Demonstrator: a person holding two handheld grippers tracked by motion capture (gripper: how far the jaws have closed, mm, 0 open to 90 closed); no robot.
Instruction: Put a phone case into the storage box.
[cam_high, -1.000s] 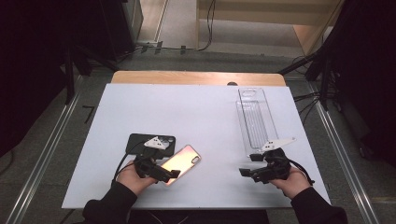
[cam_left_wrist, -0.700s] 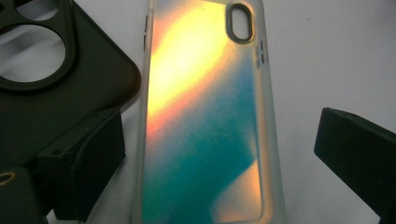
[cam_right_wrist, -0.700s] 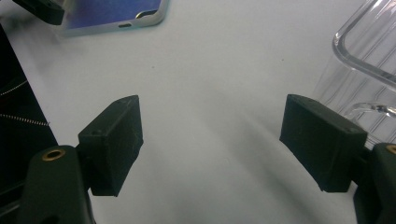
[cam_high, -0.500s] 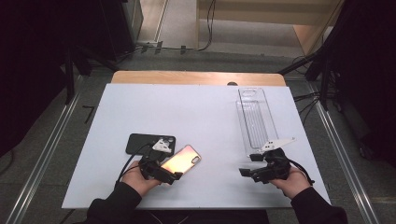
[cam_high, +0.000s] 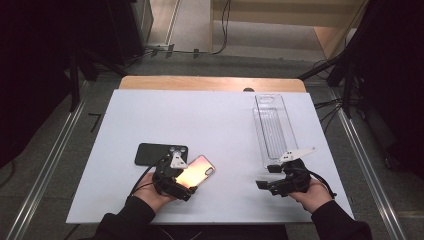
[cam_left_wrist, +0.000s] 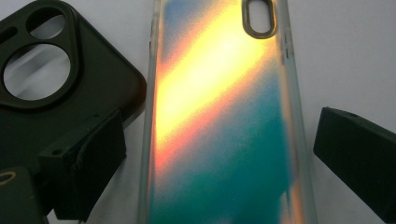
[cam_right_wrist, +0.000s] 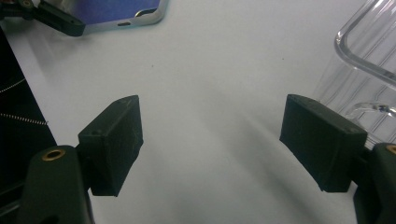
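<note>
Iridescent plastic marks the item in hand: a shiny phone case (cam_left_wrist: 224, 126), orange-to-teal, is seen lying flat on the white table (cam_high: 210, 125), towards the near-left edge. It is straddled by the left gripper (cam_high: 176, 179); in the left gripper view its 2 jaws stand 1 on each side of the case, w/ a gap visible at both long edges, so the pads are not yet pressed on. Jaws are thus judged wide, set approx. across the case's width, prob. so it can be pinched by its long edges rather than its slippery face.

Just beside it, touching or slightly under its far-left edge, a black phone case (cam_high: 159, 154) w/ round camera cut-outs is laid flat. The overlap cannot be told exactly. Care is likely needed so that 1 jaw is not caught on this 2nd case.

On the right, the right gripper (cam_high: 265, 176) is held low over bare table, jaws spread wide, nothing between them. It is pointed towards the table's middle, prob. parked in readiness to help once the shiny case is lifted.

A clear plastic tray (cam_high: 272, 127), long and ribbed, is set lengthwise on the table's right side, its near end just beside the right gripper. It looks empty, poss. meant as the place for the cases.
</note>
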